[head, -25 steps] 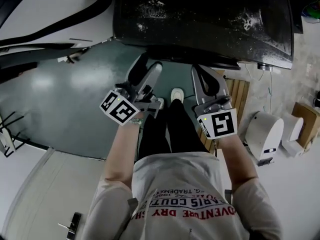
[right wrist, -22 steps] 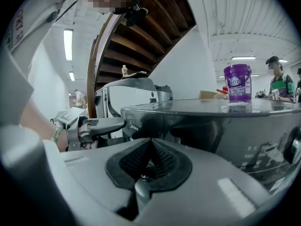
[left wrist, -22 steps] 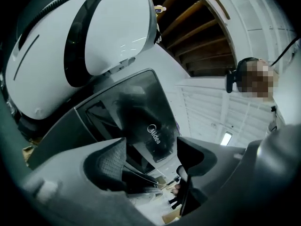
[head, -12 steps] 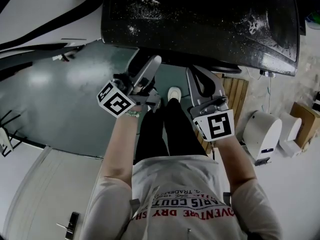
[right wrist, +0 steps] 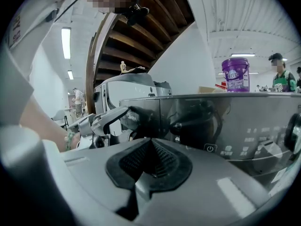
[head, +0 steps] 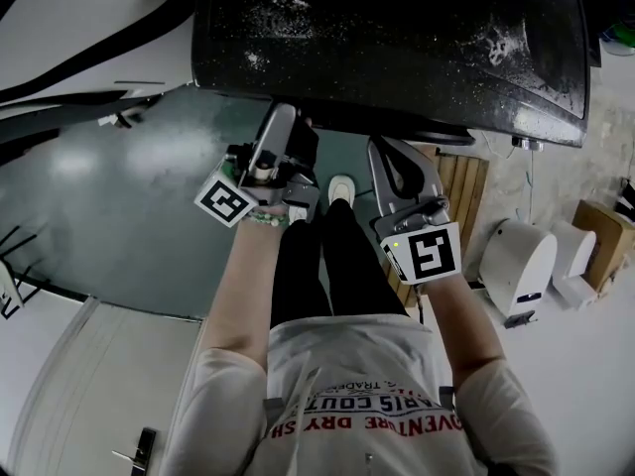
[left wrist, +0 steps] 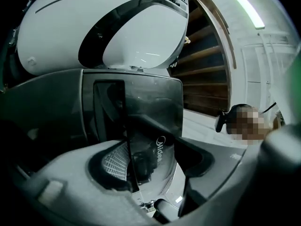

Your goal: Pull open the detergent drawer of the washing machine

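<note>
The washing machine (head: 397, 38) is dark and glossy, and its top fills the upper head view. My left gripper (head: 290, 125) reaches under the top's front edge at the left end. In the left gripper view the drawer front (left wrist: 141, 102), which carries a brand logo, stands between the jaws of that gripper (left wrist: 153, 157). The jaws are closing, and the ribbed pad (left wrist: 115, 161) still sits beside the panel's edge. The right gripper view shows the left gripper (right wrist: 127, 117) at the drawer's (right wrist: 143, 109) left end. My right gripper (head: 389, 147) (right wrist: 150, 161) hangs shut and empty before the control panel (right wrist: 235, 126).
A purple bucket (right wrist: 235, 74) stands on the machine's top. A white rounded appliance (left wrist: 117, 32) sits beside the machine. Wooden slats (head: 476, 181), a white device (head: 521, 266) and a cardboard box (head: 605, 236) lie to the right. The person's legs and shoe (head: 342, 186) are below the grippers.
My left gripper has rolled and moved up against the machine's front at the left end, its marker cube turning with it. The right gripper has barely shifted.
</note>
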`<state>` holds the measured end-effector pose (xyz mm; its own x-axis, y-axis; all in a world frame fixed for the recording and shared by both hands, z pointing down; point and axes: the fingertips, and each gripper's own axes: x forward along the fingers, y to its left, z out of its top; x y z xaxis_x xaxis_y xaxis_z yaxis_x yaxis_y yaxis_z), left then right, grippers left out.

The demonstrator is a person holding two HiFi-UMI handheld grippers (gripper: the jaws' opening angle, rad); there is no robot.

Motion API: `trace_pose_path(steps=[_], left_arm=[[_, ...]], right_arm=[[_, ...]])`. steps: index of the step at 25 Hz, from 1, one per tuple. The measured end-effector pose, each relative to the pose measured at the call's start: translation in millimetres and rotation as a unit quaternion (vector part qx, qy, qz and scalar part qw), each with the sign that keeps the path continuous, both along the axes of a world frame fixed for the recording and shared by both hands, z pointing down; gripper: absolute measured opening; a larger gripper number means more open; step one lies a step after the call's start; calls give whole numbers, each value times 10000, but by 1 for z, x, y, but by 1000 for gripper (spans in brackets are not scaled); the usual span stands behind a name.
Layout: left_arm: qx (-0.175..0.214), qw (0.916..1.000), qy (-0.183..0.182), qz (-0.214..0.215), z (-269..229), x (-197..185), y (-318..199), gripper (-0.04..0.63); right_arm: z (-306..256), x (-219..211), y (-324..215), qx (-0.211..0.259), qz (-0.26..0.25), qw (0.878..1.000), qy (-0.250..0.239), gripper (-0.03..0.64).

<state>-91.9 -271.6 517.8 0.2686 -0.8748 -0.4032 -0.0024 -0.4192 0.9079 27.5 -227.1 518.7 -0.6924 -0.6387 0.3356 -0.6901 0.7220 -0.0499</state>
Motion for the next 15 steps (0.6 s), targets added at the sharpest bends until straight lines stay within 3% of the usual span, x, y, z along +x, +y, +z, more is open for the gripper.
trace_pose_path(steps=[15], left_arm=[[11,9999,105,-8,-1,0,16,278]], right_arm=[[-12,14,12,165,582,9981,-72,2]])
